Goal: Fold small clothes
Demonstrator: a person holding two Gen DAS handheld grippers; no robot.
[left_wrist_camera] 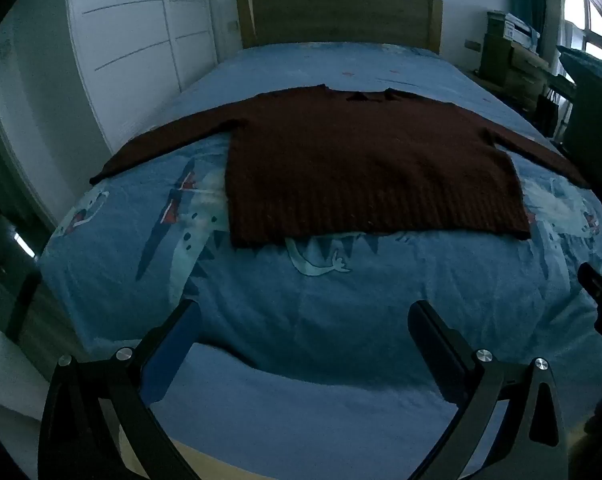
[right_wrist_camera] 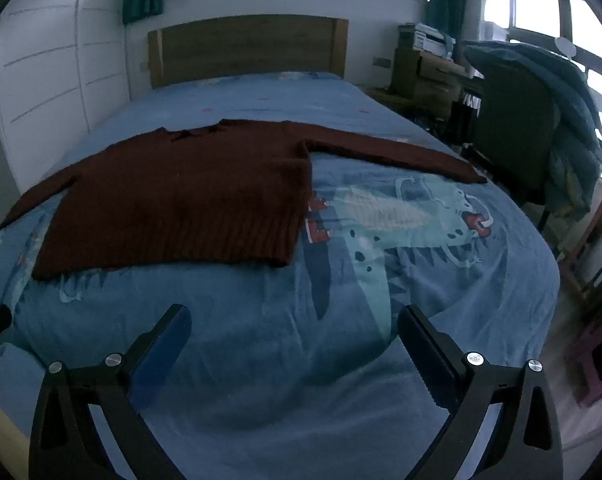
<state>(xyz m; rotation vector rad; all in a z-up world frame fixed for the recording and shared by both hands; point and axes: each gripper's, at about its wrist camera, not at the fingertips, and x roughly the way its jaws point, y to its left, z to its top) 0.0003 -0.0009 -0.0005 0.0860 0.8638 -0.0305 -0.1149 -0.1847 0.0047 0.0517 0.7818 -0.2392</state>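
A dark red knitted sweater (left_wrist_camera: 361, 168) lies flat on the blue printed bedspread (left_wrist_camera: 301, 300), sleeves spread out to both sides and hem toward me. In the right wrist view the same sweater (right_wrist_camera: 189, 204) lies left of centre, its right sleeve reaching toward the bed's edge. My left gripper (left_wrist_camera: 305, 320) hovers open over the near part of the bed, short of the hem, with nothing between its fingers. My right gripper (right_wrist_camera: 293, 324) is open too, over bare bedspread (right_wrist_camera: 341, 360) below the sweater's lower right corner. The right gripper's tip (left_wrist_camera: 597, 292) shows at the left view's right edge.
A wooden headboard (left_wrist_camera: 337, 16) closes the far end of the bed. White wardrobe doors (left_wrist_camera: 133, 40) stand along the left. To the right are a dark chair (right_wrist_camera: 517, 136) draped with blue bedding, stacked boxes (right_wrist_camera: 421, 68) and a window. Floor shows at the lower right.
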